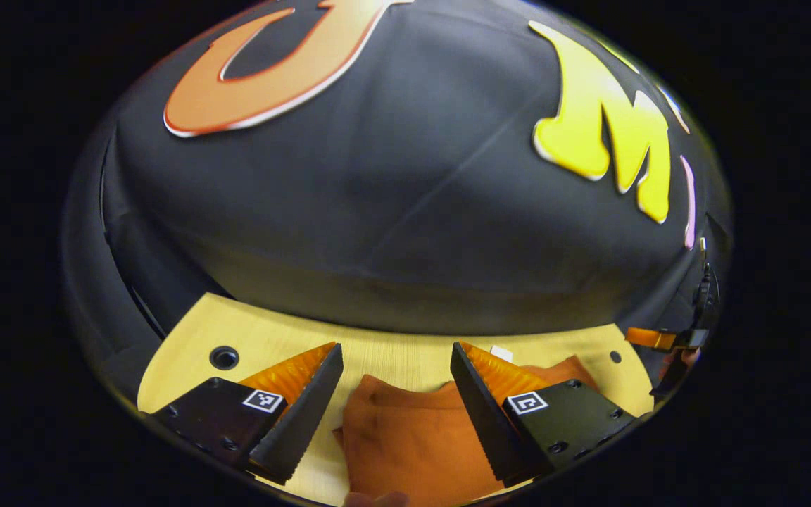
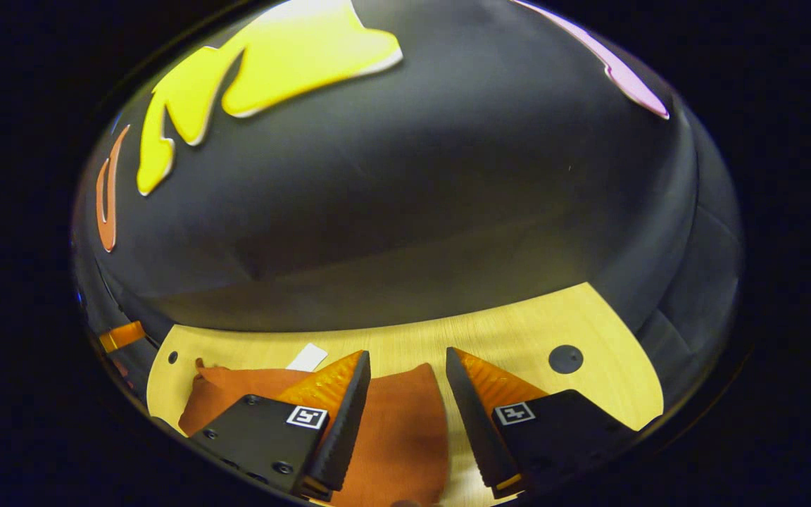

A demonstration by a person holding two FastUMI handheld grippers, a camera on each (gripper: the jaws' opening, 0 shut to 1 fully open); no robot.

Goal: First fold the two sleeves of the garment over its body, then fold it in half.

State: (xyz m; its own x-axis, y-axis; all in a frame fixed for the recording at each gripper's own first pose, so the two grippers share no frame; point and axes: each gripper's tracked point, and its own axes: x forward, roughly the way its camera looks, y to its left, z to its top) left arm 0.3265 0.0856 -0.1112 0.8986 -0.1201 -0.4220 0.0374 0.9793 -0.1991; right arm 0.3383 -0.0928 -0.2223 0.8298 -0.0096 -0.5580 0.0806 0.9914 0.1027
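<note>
**Orange garment lies compact on booth surface as both grippers hover with jaws apart**

Pale wood forms the surface of a dark-walled booth, where an orange garment lies near the front edge beneath two hand-held grippers. Seen from the left gripper view, the left gripper hangs above the cloth with its jaws spread wide and nothing between them; the garment's rounded upper edge sits in the gap below, apart from both fingers. Far off at the right rim of that view, part of the other gripper shows, too small to read.

The right gripper likewise hangs over the cloth in the right gripper view, its jaws standing well open and gripping nothing. Below it the garment runs leftward under the left finger to a crumpled edge near a small white tag lying on the wood. A round dark hole marks the bare surface to the right.

No sleeve can be seen stretched out to either side, and the cloth appears as a fairly compact shape, which suggests the sleeve folds may already be made. Whether the final fold in half is done cannot be told from these angles, since much of the garment is cut off at the bottom of both views. Neither gripper holds cloth at this moment.
</note>
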